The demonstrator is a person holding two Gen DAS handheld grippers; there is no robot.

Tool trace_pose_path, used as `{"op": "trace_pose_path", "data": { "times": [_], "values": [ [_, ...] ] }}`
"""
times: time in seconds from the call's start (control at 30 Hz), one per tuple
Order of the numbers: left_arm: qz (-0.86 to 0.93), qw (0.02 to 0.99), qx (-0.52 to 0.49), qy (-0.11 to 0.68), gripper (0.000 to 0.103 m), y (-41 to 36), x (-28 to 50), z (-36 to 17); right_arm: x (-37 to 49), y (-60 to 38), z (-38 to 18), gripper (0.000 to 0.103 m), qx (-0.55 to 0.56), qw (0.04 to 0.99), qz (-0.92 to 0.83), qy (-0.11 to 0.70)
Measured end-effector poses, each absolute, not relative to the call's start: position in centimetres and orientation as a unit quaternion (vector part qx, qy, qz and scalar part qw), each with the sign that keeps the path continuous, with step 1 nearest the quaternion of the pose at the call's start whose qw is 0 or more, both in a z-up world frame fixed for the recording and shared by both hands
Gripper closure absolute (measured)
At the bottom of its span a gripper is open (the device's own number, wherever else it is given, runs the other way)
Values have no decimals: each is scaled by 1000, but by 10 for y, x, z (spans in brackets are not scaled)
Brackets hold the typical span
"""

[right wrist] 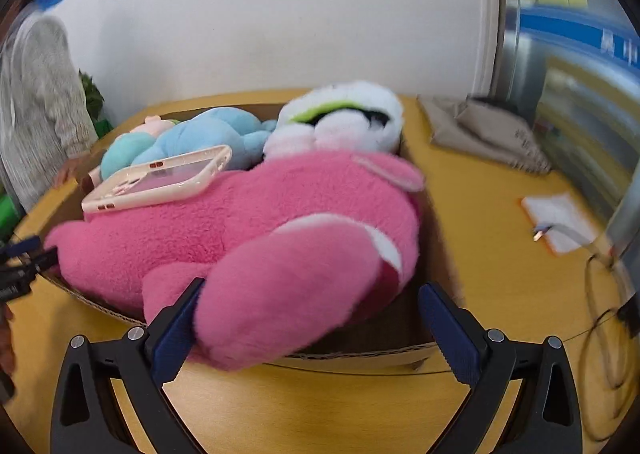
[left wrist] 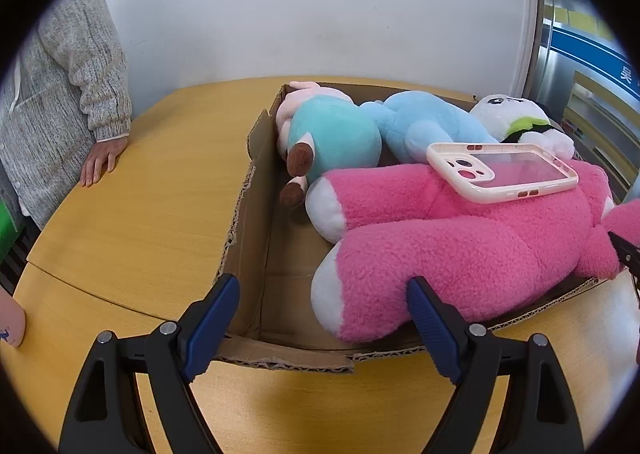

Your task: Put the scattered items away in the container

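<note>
pink plush fills most of the cardboard box (left wrist: 256,214) — a big pink plush toy (left wrist: 460,246) lies across it, its white-tipped legs toward the lower middle of the left wrist view and one rounded limb hanging over the box's near edge in the right wrist view. on top of it rests a phone case (left wrist: 502,172), cream-rimmed with a clear back, lying flat in the right-centre of the left view. behind, toward the top of the box, sit a teal and pink plush (left wrist: 332,134), a light blue plush (left wrist: 424,122) and a white plush with black and green markings (left wrist: 516,122), all packed side by side inside the box.

the left gripper (left wrist: 324,318) hovers at the bottom of its frame with its blue-padded fingers spread wide, nothing pressed between them; one finger stands over the box's near left corner, the other just in front of the pink leg. the right gripper (right wrist: 316,328) also has its fingers wide apart — the pink limb sits between them, against the left pad, well clear of the right one, so it is not clamped.

the box stands on a wooden tabletop (left wrist: 132,222). at the upper left a person in a grey knit sweater (left wrist: 68,86) rests a hand (left wrist: 102,160) on the tabletop. on the right of the right view lie a folded grey cloth (right wrist: 484,134), a notepad (right wrist: 560,220) and a cable (right wrist: 604,318).
</note>
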State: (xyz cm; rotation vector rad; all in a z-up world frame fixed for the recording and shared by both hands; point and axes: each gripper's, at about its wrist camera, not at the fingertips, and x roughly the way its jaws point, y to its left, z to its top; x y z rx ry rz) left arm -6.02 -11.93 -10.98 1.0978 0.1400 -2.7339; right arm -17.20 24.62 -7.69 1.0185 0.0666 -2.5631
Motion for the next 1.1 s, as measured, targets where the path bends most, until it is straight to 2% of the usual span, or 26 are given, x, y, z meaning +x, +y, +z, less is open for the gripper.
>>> {"op": "trace_pose_path", "data": {
  "times": [0.4,1.1],
  "values": [
    [-915,106,387,40,12,-118,-73,-110,-152,240,-86,0,311,175,-933,37],
    [-918,98,382,37,12,-123,-76,-112,-145,239,-87,0,299,156,-940,41]
  ]
}}
